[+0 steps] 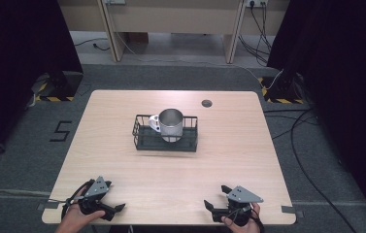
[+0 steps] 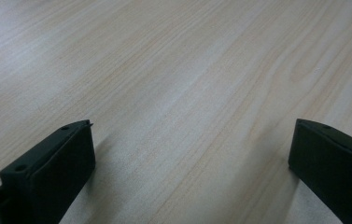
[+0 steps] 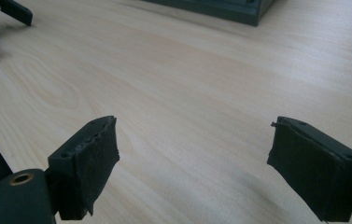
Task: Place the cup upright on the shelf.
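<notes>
Resting at the lower left of the high view, the left gripper [image 1: 114, 206] sits on the desk [image 1: 219, 160] in a hand [image 1: 76, 216], jaws spread wide over bare wood. At the lower right, the right gripper [image 1: 215, 198] lies the same way, jaws wide and holding nothing. Near the middle of the frame stands a metal mug [image 1: 171, 124] inside a black wire basket [image 1: 141, 138], well apart from both grippers. The basket's corner [image 3: 225, 9] shows at the top of the right gripper view.
</notes>
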`<state>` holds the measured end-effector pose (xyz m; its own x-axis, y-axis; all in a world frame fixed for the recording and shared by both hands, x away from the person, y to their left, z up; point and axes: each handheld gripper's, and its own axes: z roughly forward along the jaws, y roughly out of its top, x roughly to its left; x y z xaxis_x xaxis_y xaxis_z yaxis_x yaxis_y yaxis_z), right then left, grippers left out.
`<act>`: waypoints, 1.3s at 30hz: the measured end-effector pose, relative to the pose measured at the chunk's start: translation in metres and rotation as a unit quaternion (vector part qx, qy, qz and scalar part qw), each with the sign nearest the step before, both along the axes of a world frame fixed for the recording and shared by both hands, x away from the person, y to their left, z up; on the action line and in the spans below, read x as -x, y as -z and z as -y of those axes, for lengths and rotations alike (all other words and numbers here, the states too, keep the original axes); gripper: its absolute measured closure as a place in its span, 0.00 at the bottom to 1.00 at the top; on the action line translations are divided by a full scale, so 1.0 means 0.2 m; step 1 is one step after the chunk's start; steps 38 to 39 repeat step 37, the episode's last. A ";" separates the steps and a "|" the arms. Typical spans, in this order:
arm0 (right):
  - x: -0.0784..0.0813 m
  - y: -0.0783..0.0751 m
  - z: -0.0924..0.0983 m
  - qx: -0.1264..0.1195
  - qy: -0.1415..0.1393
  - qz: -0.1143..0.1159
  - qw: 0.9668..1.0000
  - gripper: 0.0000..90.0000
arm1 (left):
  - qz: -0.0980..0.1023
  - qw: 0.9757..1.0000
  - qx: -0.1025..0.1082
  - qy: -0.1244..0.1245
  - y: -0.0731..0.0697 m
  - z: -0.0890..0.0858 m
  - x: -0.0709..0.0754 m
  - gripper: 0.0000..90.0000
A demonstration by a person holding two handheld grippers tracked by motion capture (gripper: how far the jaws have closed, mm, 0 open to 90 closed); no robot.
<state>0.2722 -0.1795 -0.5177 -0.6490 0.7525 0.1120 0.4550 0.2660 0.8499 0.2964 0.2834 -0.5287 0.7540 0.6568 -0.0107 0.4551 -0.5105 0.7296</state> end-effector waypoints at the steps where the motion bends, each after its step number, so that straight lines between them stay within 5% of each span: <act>1: 0.01 0.00 0.00 0.002 0.000 -0.004 1.000 0.17 | 0.000 1.000 0.000 0.000 0.00 0.00 0.00 0.00; 16: 0.06 0.07 -0.03 0.082 0.009 -0.009 0.997 0.16 | 0.000 1.000 0.000 0.000 0.00 0.00 0.00 0.00; 39: 0.07 0.09 -0.04 0.078 0.014 0.000 0.997 0.12 | 0.000 1.000 0.001 0.000 0.00 0.00 0.00 0.00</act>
